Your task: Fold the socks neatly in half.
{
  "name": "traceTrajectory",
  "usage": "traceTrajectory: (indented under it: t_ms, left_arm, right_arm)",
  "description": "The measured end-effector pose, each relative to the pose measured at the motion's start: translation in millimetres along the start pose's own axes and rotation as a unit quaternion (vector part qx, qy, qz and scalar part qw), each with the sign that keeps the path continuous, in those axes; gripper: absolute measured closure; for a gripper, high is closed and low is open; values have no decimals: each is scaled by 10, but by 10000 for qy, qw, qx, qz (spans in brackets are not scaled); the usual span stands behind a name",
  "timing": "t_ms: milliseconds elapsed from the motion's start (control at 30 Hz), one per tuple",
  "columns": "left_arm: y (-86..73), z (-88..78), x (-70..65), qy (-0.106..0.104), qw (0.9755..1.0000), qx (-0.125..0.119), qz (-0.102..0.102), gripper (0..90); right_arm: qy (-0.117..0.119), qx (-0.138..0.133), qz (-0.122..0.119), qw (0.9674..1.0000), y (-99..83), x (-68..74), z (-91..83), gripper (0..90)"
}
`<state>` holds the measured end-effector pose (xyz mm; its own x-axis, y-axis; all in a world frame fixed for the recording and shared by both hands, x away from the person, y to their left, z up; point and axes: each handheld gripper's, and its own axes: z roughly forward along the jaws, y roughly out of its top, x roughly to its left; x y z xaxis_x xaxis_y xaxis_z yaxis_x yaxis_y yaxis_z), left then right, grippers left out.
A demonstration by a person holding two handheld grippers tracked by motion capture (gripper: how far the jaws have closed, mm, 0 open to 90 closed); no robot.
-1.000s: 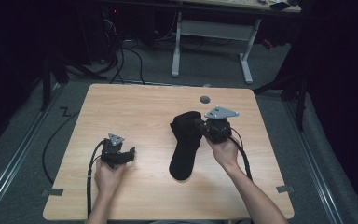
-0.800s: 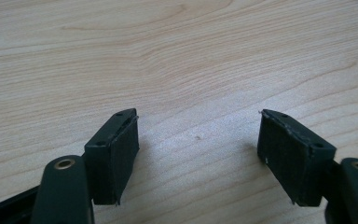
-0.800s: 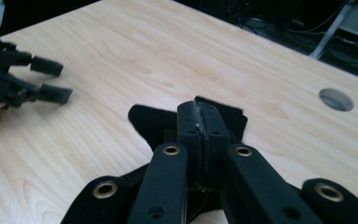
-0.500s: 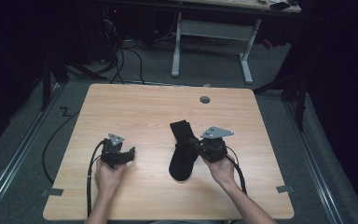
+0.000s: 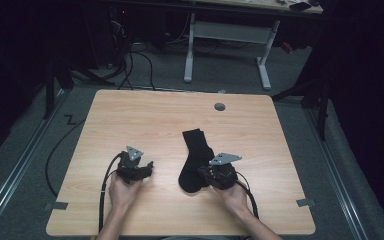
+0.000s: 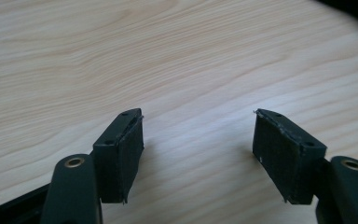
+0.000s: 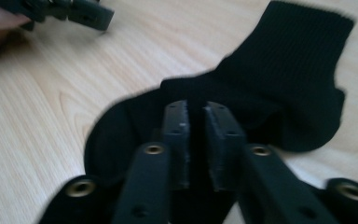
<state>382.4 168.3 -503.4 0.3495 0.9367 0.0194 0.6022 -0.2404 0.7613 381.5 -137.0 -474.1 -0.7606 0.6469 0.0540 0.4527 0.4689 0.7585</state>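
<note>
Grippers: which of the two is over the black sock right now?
The right gripper, at the sock's near end; its jaws have just been opening, a narrow gap between them. The left gripper stands apart over bare table, jaws wide.

High view: fixed above the person's side, faces forward and down, far enough to take in the whole worktop (image 5: 170, 115) and floor behind.
Left gripper view: rides the left gripper (image 6: 198, 140), looks along its jaws, close over bare wood.
Right gripper view: rides the right gripper (image 7: 196, 121), close over the sock (image 7: 279, 79).
Shared: sock (image 5: 196, 160), left gripper (image 7: 70, 11), worktop.
</note>
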Motion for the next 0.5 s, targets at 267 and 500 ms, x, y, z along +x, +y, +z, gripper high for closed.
traceTrajectory:
  t_ms: [267,500]
  left_arm:
    - [153,-79,-493,-626,9965,-112,537,356]
    - [191,-60,-787,-963,9921,-35,804,388]
  right_arm:
    - [85,-450,65,9989,53,-101,-192,671]
    - [-229,-492,142,9984,225,-317,-194,706]
